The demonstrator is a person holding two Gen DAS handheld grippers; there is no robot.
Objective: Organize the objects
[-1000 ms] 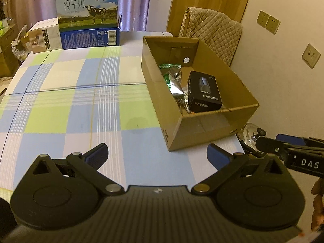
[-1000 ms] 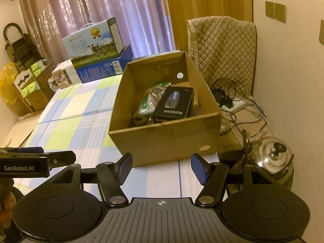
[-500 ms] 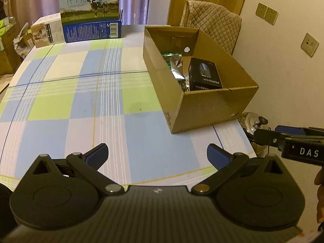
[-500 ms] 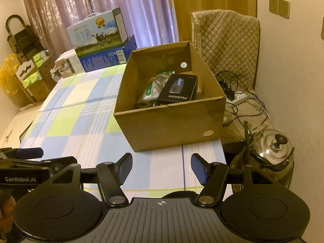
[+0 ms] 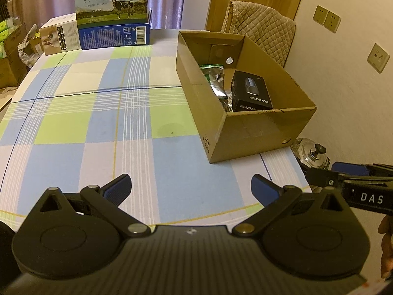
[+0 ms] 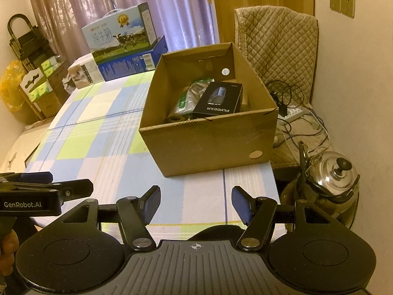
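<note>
An open cardboard box (image 5: 248,127) (image 6: 208,145) stands at the right edge of the checked table. Inside it lie a black FLYCO box (image 5: 251,95) (image 6: 219,98) and green-and-silver foil packets (image 5: 215,78) (image 6: 186,98). My left gripper (image 5: 190,188) hovers open over the table's near edge, well short of the box, with nothing between its fingers. My right gripper (image 6: 196,202) is also open and empty, near the table's front right corner. Each gripper shows at the side of the other's view: the right gripper (image 5: 348,174), the left gripper (image 6: 46,184).
Milk cartons (image 5: 113,12) (image 6: 122,39) and a small white box (image 5: 60,35) (image 6: 83,72) stand at the table's far end. A steel kettle (image 6: 331,172) (image 5: 312,152), cables and a power strip (image 6: 292,114) sit off the right edge. A quilted chair (image 6: 275,39) stands behind the box.
Both grippers have pulled back toward the near edge and risen, so the box looks smaller and farther. Both stay open and empty. Nothing on the table moved.
</note>
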